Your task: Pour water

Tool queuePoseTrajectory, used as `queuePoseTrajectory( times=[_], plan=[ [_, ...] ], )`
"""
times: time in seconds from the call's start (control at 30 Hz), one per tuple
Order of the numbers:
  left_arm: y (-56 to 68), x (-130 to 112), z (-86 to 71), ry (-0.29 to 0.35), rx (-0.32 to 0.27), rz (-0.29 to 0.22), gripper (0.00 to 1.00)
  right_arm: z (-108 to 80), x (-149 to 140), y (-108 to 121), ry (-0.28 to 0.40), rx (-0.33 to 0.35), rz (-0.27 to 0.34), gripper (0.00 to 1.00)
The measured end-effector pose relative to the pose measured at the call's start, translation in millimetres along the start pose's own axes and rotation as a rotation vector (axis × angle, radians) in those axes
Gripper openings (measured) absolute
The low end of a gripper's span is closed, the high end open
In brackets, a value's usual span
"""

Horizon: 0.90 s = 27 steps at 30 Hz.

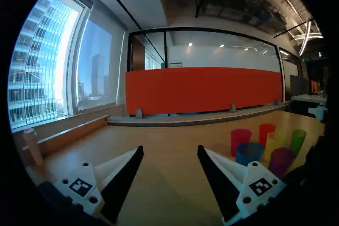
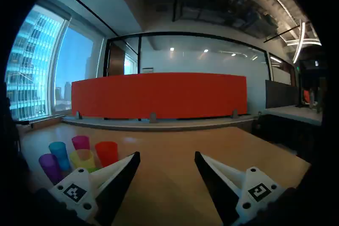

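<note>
Several coloured plastic cups stand clustered on the wooden table [image 1: 169, 141]. In the left gripper view they are to the right: a pink cup [image 1: 240, 140], a blue cup [image 1: 249, 153], a yellow cup [image 1: 274, 143], a purple cup [image 1: 282, 160] and others. My left gripper [image 1: 169, 149] is open over bare wood, left of the cluster. In the right gripper view the cups are at the lower left: a red cup [image 2: 106, 153], a yellow cup [image 2: 82, 159], a blue cup [image 2: 59, 154], a purple cup [image 2: 51, 166]. My right gripper [image 2: 166, 154] is open, with its left finger just right of them.
An orange divider panel [image 1: 203, 89] runs along the table's far edge. Big windows [image 1: 42, 77] and a wooden ledge are to the left, with a pale peach cylinder [image 1: 33, 145] by the ledge. Another desk [image 2: 296, 113] stands off to the right.
</note>
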<state>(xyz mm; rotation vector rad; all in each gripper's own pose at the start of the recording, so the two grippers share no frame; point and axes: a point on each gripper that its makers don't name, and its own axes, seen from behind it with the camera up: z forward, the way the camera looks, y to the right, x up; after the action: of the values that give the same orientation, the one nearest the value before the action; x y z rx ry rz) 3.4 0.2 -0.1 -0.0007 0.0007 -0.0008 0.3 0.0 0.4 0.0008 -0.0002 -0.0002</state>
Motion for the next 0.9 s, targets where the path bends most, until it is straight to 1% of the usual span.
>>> queuePoseTrajectory(
  times=[0.1, 0.27, 0.5, 0.57, 0.67, 0.77, 0.9],
  plan=[
    [1.0, 14, -0.4, 0.004, -0.005, -0.008, 0.95, 1.2, 3, 0, -0.001, 0.005, 0.0, 1.0],
    [1.7, 39, 0.2, 0.004, -0.025, -0.04, 0.95, -0.4, 23, -2, -0.004, 0.023, 0.002, 1.0],
    [-6.4, 66, 5.3, -0.018, -0.01, -0.022, 0.95, -2.7, 63, -3, 0.007, 0.03, -0.025, 1.0],
    [-5.4, 76, 7.3, -0.02, -0.015, -0.026, 0.95, -3.0, 75, -5, 0.014, 0.034, -0.034, 1.0],
    [-1.4, 93, 9.7, -0.016, -0.037, -0.045, 0.95, -4.1, 95, -8, 0.023, 0.04, -0.039, 1.0],
    [0.7, 106, 10.9, -0.02, -0.056, -0.068, 0.95, -5.6, 112, -12, 0.028, 0.05, -0.033, 1.0],
    [1.2, 126, 10.7, -0.022, -0.075, -0.077, 0.95, -6.6, 130, -15, 0.028, 0.062, -0.024, 1.0]
  ],
)
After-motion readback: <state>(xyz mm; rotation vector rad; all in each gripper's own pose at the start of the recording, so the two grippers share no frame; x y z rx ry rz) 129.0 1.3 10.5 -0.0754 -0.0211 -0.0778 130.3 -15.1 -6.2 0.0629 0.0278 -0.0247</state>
